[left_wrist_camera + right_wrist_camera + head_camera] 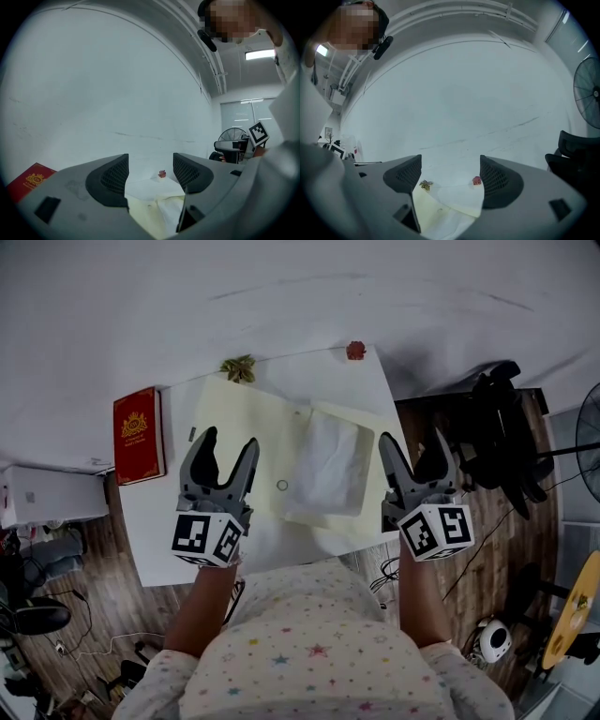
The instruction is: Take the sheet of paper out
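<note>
A pale yellow envelope (239, 427) lies open on the white table (169, 531). A white sheet of paper (323, 470) rests on its right half, slightly crumpled. My left gripper (230, 439) hovers over the envelope's left edge, open with nothing in it. My right gripper (412, 439) is held just off the envelope's right edge, open and likewise without a load. In the left gripper view, the envelope (150, 215) shows between the jaws of the left gripper (150, 176). In the right gripper view, the envelope (425, 205) lies below the right gripper (449, 180).
A red book (138, 434) lies at the table's left. A green ornament (238, 367) and a red flower (355, 350) sit at the far edge. A black chair (506, 427) stands to the right, with cables on the wooden floor.
</note>
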